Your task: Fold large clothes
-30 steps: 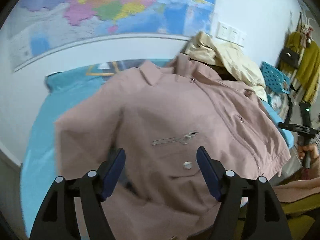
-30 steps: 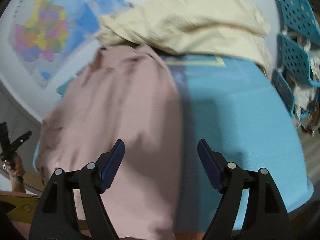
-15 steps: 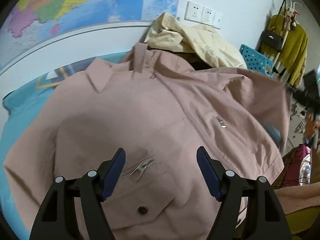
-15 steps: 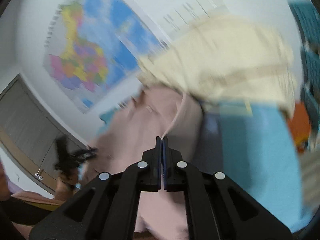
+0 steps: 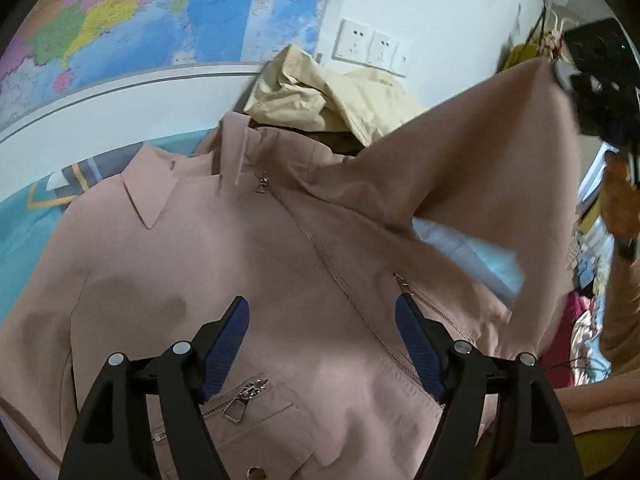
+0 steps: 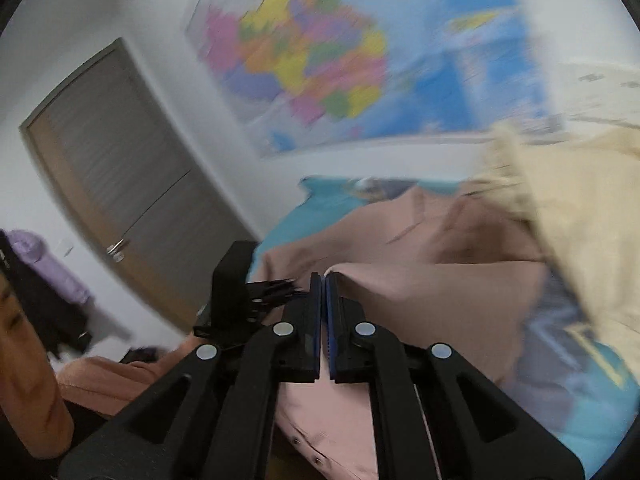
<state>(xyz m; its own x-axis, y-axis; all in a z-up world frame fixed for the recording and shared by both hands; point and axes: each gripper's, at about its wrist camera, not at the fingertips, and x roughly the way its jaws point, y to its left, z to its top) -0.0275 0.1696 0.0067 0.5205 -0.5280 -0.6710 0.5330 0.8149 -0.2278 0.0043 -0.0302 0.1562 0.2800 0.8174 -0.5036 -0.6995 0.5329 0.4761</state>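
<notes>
A dusty pink zip jacket (image 5: pixel 240 264) lies front up on a blue-covered table (image 5: pixel 24 216). My left gripper (image 5: pixel 322 320) is open and empty, hovering over the jacket's lower front near the zip. My right gripper (image 6: pixel 323 292) is shut on the edge of the jacket's right sleeve (image 6: pixel 420 300) and holds it lifted above the jacket. In the left wrist view that sleeve (image 5: pixel 480 160) rises to the right gripper (image 5: pixel 592 80) at the upper right.
A cream garment (image 5: pixel 332 96) is heaped at the back of the table against the wall, also in the right wrist view (image 6: pixel 568 200). A map (image 5: pixel 140 20) and sockets (image 5: pixel 368 46) are on the wall. A grey door (image 6: pixel 120 184) stands at the left.
My right gripper closed on the sleeve edge and lifted it up and over toward the jacket's front. My left gripper moved lower over the jacket and stayed open.
</notes>
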